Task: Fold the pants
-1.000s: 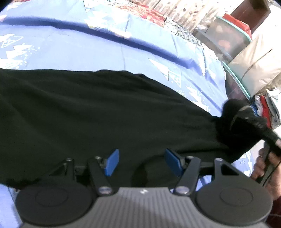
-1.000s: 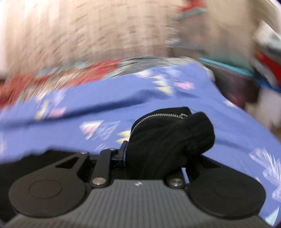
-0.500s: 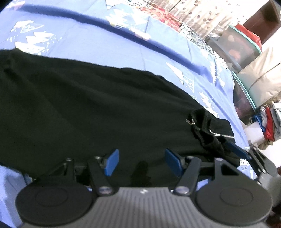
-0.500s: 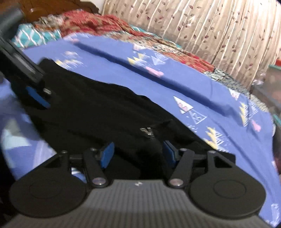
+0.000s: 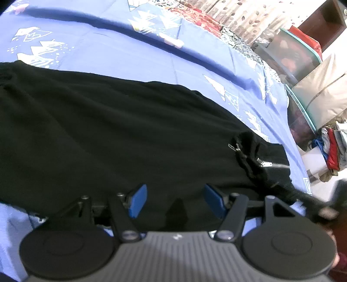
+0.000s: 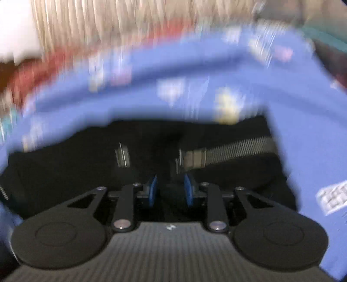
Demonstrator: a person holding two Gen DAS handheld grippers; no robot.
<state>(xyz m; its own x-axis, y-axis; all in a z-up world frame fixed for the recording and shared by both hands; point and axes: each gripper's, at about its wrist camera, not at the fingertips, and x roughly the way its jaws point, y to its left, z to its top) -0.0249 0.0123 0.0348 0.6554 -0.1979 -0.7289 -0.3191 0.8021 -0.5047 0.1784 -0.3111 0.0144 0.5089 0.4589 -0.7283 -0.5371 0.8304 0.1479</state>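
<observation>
Swinging back over the pants [image 5: 121, 134], the right gripper [image 6: 170, 191] narrows around black cloth, grip unclear, left gripper [image 5: 173, 200] wide open, empty; rushing risks bunching near the zipper [image 5: 263, 163].

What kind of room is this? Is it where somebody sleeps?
Most likely a bedroom. Black pants lie spread on a bed with a blue patterned sheet, leaf-print curtains hang behind it, and folded clothes are stacked at the side.

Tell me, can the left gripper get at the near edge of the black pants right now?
Probably yes. The left gripper is open and empty, and the near edge of the pants lies flat on the blue sheet right between its fingers, with nothing over it.
</observation>
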